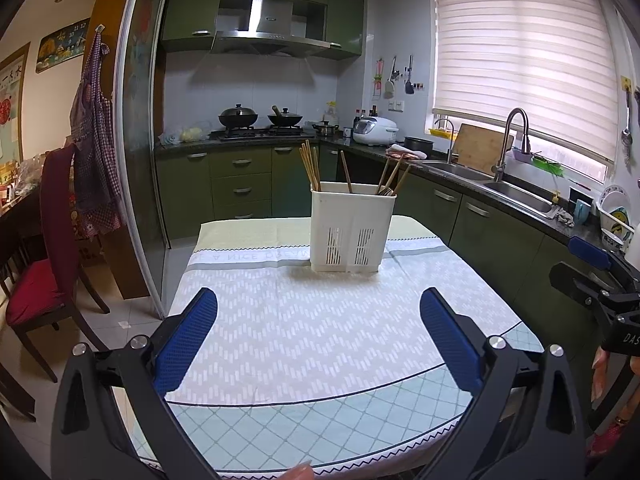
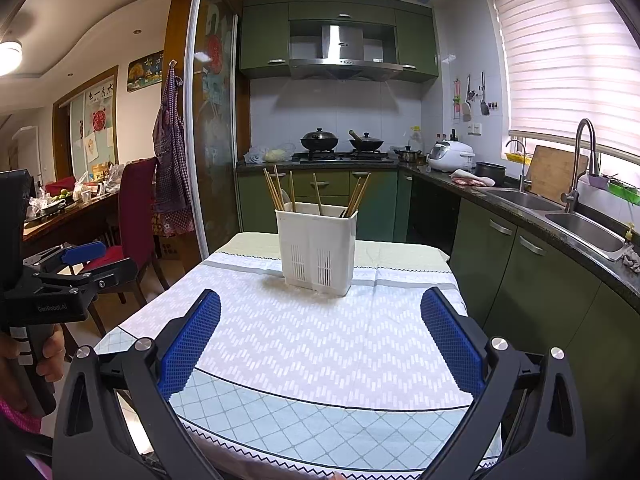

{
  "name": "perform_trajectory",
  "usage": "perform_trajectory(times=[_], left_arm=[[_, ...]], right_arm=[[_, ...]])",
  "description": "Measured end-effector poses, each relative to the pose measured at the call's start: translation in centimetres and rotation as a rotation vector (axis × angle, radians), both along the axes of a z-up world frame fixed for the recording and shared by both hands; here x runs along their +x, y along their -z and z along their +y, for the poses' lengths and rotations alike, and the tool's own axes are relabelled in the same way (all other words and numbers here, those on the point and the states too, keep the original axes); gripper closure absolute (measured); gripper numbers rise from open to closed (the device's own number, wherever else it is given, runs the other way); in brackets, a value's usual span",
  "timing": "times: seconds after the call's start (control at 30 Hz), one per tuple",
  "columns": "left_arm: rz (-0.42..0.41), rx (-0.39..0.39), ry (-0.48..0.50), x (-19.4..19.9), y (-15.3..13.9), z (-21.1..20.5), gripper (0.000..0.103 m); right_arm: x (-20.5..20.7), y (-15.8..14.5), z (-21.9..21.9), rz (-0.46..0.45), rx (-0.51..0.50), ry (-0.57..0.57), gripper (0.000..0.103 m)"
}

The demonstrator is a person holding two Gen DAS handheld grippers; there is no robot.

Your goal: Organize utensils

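Note:
A white slotted utensil holder stands upright at the far middle of the cloth-covered table; it also shows in the right wrist view. Several wooden chopsticks stick up out of it, spread across its compartments, also in the right wrist view. My left gripper is open and empty, held over the near part of the table, well short of the holder. My right gripper is open and empty, likewise short of the holder. Each gripper shows at the edge of the other's view.
A kitchen counter with a double sink and tap runs along the right. A stove with two woks is at the back. A red chair and a cluttered dining table stand left, beyond a sliding glass door.

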State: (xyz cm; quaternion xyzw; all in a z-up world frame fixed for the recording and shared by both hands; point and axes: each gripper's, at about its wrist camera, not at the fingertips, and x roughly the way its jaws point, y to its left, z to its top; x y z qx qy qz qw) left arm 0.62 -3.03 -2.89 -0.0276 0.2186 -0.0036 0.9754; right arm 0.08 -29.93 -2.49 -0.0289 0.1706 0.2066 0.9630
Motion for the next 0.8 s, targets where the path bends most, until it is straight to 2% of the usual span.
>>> perform_trajectory(times=[0.8], left_arm=[[-0.002, 0.0, 0.019, -0.26, 0.15, -0.02, 0.006]], right_arm=[[0.1, 0.31, 0.56, 0.0, 0.0, -0.006, 0.004]])
